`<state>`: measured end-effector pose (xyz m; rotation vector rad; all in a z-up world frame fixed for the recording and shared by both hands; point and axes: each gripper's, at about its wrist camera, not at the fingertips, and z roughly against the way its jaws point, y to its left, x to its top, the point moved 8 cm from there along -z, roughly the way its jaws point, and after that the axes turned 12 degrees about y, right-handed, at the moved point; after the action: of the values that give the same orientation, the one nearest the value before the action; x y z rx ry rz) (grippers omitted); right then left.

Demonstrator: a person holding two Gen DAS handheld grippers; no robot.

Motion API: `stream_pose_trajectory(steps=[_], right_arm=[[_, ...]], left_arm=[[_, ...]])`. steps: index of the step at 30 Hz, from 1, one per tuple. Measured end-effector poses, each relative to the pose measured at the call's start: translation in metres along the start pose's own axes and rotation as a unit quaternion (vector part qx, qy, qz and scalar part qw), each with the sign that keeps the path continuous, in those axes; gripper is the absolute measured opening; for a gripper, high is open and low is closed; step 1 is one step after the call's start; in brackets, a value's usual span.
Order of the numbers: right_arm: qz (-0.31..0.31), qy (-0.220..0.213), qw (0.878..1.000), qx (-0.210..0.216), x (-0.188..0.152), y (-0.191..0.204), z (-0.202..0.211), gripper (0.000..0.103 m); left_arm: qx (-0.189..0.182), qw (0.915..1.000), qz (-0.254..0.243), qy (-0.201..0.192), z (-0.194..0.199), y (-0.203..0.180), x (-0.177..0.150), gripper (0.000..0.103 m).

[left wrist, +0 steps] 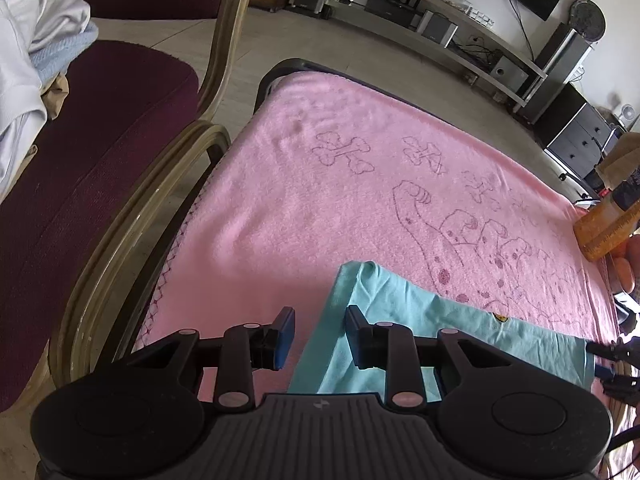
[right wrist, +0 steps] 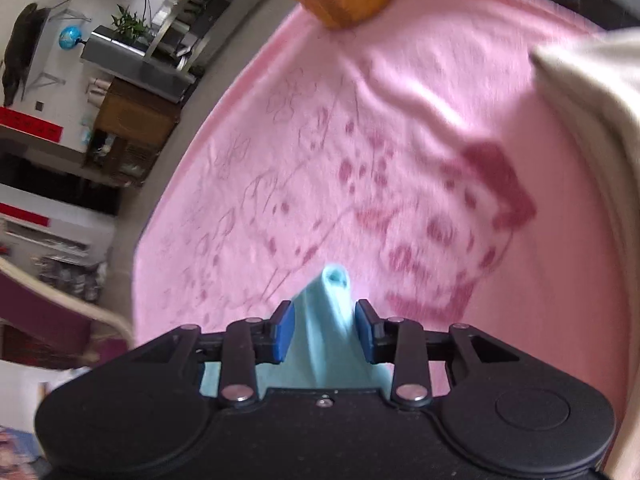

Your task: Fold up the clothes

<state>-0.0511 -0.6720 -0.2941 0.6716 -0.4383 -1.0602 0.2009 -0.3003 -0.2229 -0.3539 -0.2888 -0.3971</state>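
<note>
the teal shirt (left wrist: 404, 312) is lying on the near part of the pink blanket (left wrist: 320, 208), the one with the bones and the spotty cartoon dog drawn on it, and it stretches off to my right where the other gripper shows at its far edge. my left gripper (left wrist: 320, 334) is sitting right at the shirt's left edge with the blue pads wide apart, nothing pinched; one finger is over bare blanket and the other is over the teal cloth. over on the right wrist view, my right gripper (right wrist: 325, 330) has a bunched-up fold of the same shirt (right wrist: 326, 328) poking up between the pads, but there's a visible gap on each side of the cloth, so i can't tell whether it's really clamped or just sitting loose in there. that view is pretty blurry too. past the shirt there's an orange block-like thing (left wrist: 604, 228) at the right edge of the blanket, and something cream coloured (right wrist: 592, 92) that i can't make out. off to my left is a wooden chair with a maroon cushion (left wrist: 92, 152) and a heap of white and light blue clothes (left wrist: 36, 52) on it. a tv stand (left wrist: 440, 24) runs along the far wall.
</note>
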Motion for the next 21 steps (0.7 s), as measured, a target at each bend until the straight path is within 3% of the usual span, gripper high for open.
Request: stream_pose_trajectory(steps=[3, 7, 13, 15, 17, 21], right_arm=[[0.011, -0.005, 1.000, 0.003, 0.000, 0.003, -0.001, 0.024], [0.026, -0.011, 1.000, 0.008, -0.001, 0.007, -0.003, 0.023], [0.029, -0.027, 0.999, 0.007, 0.002, 0.008, -0.008, 0.023], [0.012, -0.043, 0.999, 0.015, 0.007, 0.004, -0.007, 0.022], [0.002, -0.057, 0.998, 0.014, 0.010, 0.002, -0.006, 0.007], [0.015, -0.081, 0.996, -0.033, 0.011, 0.003, -0.007, 0.003]], left_arm=[[0.004, 1.0000, -0.006, 0.000, 0.000, -0.001, -0.001, 0.028], [-0.002, 0.9999, -0.014, -0.004, 0.001, -0.005, -0.001, 0.028], [0.004, 0.9973, -0.070, -0.023, 0.004, -0.025, -0.006, 0.028], [0.009, 0.9976, -0.066, -0.018, 0.001, -0.025, -0.006, 0.028], [0.009, 0.9985, -0.052, -0.013, -0.001, -0.020, -0.005, 0.028], [0.011, 0.9996, -0.024, -0.014, -0.002, -0.008, -0.001, 0.028]])
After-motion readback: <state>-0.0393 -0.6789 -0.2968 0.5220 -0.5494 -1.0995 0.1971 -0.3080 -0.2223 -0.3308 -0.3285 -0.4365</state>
